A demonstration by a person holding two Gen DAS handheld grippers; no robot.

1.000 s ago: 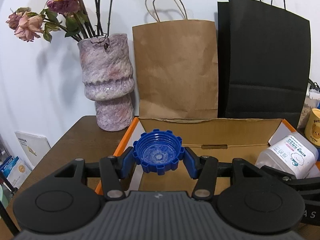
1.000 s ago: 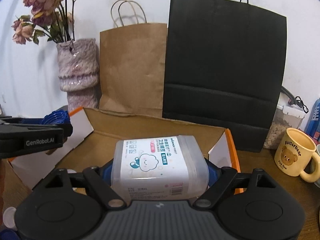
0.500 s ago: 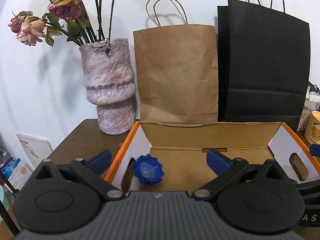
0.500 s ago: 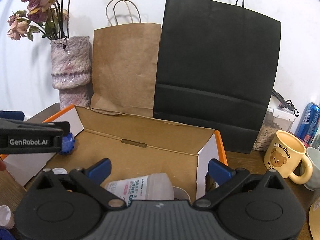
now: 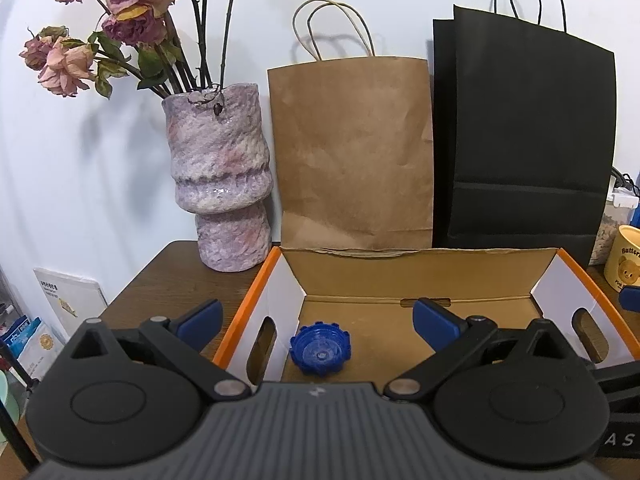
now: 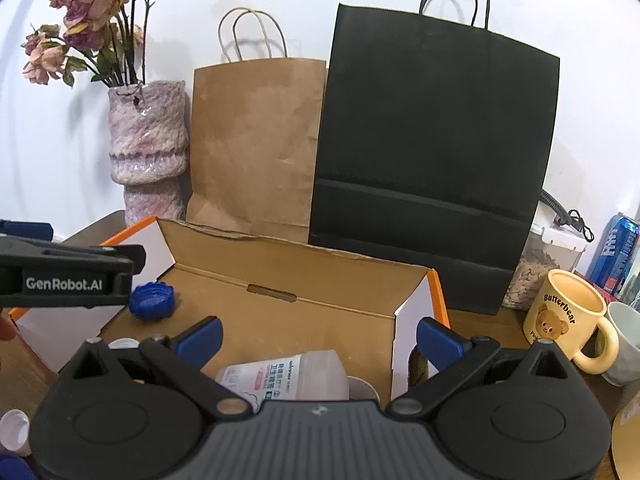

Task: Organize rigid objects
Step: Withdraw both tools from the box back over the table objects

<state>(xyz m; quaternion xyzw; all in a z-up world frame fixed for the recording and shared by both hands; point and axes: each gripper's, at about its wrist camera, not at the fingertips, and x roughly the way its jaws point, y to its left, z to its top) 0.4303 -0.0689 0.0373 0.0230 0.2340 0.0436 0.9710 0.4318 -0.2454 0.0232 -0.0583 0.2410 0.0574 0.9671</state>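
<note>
Both grippers have just let go: the left gripper (image 5: 316, 316) and right gripper (image 6: 318, 336) gape empty, jaws fully spread. The blue cap (image 5: 320, 349) and white container (image 6: 284, 376) now lie inside the cardboard box (image 6: 304, 260), low in frame, two items sorted.

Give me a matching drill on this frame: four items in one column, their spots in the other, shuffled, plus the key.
Items:
1. blue cap
2. white labelled container
3. bear mug
4. vase of dried roses

Places:
A. on the table, right of the cardboard box
B. on the box floor, by its left wall
C. on the table, beyond the box's left corner
D. lying in the box, near its right front, just below the right gripper

Pairs: 1-B, 2-D, 3-A, 4-C
</note>
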